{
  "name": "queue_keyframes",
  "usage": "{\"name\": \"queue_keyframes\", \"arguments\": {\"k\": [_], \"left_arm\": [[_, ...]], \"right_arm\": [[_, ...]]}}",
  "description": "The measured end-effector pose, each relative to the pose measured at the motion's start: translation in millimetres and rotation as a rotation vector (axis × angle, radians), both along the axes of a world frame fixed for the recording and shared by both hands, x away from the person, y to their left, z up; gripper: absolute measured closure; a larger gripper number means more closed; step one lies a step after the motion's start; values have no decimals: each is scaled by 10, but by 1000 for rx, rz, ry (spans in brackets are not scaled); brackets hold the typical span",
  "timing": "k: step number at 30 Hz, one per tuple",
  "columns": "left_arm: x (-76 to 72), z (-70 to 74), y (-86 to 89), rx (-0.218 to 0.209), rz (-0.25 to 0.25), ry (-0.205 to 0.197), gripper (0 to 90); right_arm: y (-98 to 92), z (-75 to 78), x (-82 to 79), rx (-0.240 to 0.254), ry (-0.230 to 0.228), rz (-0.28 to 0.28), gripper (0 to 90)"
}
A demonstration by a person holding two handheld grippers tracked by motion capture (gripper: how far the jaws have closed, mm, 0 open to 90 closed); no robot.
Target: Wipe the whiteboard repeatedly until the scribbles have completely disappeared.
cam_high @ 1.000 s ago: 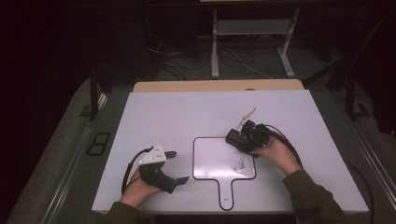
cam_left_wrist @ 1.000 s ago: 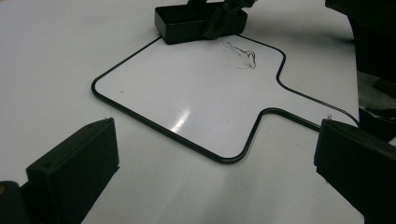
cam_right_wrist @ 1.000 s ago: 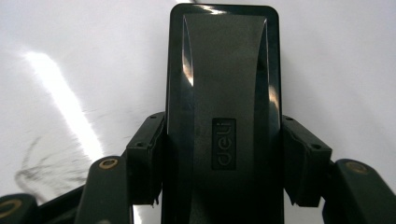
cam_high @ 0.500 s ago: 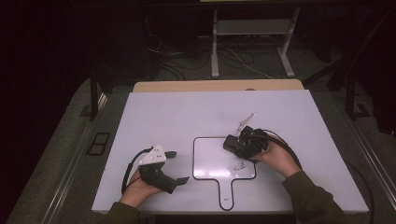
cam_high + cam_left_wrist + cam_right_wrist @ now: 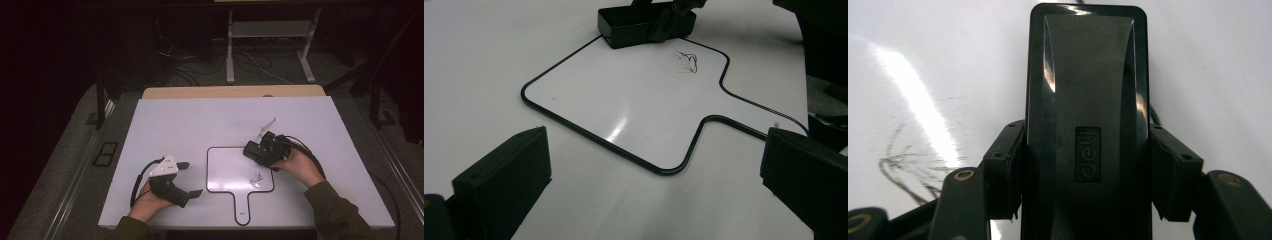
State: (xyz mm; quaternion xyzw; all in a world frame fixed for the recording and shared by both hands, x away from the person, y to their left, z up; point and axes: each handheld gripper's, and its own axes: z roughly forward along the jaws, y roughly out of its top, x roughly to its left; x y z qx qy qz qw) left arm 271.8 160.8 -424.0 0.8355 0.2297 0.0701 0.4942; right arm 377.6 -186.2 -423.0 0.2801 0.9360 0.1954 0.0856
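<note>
The right claw point(image 5: 1083, 200) grips an eraser point(image 5: 1087, 115) on the whiteboard point(image 5: 227, 165); the scribble point(image 5: 257, 177) remains unwiped. The left claw point(image 5: 187, 178) rests spread, empty, on the tabletop point(image 5: 200, 120).

Glossy white board point(image 5: 624, 100) with a thin black rim; smooth black plastic eraser point(image 5: 1087, 120), shiny; matt white table point(image 5: 200, 120).

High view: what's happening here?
A person holds a hand-held gripper in each hand. The right hand-held gripper is clamped on a black rectangular whiteboard eraser at the upper right corner of the paddle-shaped whiteboard, near a black scribble. The left hand-held gripper rests open on the white table.
</note>
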Motion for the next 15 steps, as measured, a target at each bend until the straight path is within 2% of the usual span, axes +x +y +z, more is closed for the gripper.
{"name": "queue_keyframes", "arguments": {"k": [8, 10, 12, 15], "left_arm": [[0, 3, -1, 0, -1, -3, 0], [0, 3, -2, 0, -1, -3, 0], [-1, 3, 0, -1, 0, -2, 0], [-2, 4, 0, -2, 0, -3, 0]], "right_arm": [[116, 2, -166, 9, 13, 58, 387], [143, 0, -198, -1, 2, 77, 387], [180, 4, -241, 8, 13, 82, 387], [225, 4, -299, -1, 6, 101, 387]]}}
